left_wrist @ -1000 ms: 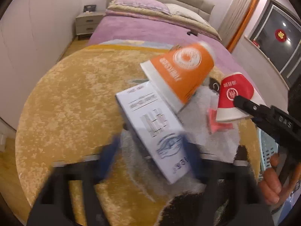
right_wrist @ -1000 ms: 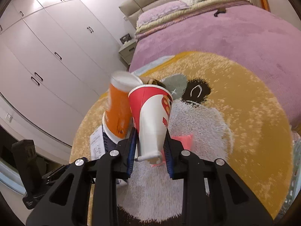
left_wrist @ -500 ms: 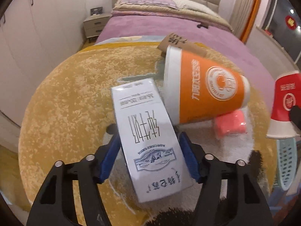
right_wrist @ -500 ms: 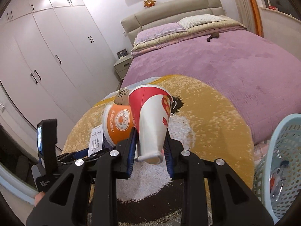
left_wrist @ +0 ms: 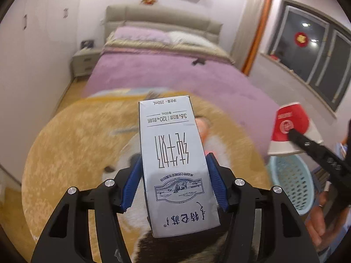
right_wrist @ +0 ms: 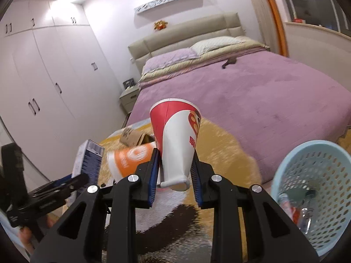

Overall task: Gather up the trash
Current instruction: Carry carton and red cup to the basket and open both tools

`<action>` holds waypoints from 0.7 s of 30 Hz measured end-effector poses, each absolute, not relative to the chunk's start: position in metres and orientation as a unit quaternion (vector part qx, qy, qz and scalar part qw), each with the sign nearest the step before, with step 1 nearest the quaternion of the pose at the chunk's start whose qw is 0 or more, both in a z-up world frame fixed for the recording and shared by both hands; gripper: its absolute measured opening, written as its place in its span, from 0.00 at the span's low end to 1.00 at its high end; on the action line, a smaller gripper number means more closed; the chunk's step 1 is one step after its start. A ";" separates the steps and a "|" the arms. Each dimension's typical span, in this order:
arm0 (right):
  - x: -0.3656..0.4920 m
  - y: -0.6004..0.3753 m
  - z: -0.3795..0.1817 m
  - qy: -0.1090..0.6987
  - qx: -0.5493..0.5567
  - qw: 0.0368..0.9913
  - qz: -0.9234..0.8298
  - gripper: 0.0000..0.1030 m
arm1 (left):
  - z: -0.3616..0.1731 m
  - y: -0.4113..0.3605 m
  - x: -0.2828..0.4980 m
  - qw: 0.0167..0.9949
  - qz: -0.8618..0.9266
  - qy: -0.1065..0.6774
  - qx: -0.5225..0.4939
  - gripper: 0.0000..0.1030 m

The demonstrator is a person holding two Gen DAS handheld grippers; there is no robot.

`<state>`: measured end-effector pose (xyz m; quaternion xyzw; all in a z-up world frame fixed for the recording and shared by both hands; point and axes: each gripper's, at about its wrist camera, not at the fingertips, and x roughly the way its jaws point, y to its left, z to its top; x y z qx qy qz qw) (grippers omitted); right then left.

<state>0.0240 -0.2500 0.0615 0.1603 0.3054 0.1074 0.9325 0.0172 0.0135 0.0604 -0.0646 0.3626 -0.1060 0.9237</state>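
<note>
The milk carton [left_wrist: 175, 164] is pinched between the blue pads of the left gripper [left_wrist: 174, 183], standing lengthwise out ahead of the jaws, clear of the rug [left_wrist: 72, 140]. The red-and-white paper cup [right_wrist: 177, 140] is clamped in the right gripper [right_wrist: 174, 174], rim end nearest the jaws.

The blue basket [right_wrist: 316, 188] sits to the right of the right jaws, some trash already inside. Judgement: bring each item fully over the rim before loosening, cup first as nearer.

Carton print reads "250mL", "3.6" and "120", beside large Chinese characters. An orange cup [right_wrist: 129, 160] and brown cardboard [right_wrist: 133, 135] remain on the rug.
</note>
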 end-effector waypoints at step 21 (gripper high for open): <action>-0.026 -0.427 0.055 0.277 0.225 0.929 -0.100 0.24 | 0.090 -0.225 0.027 0.890 -0.329 0.314 0.022 0.55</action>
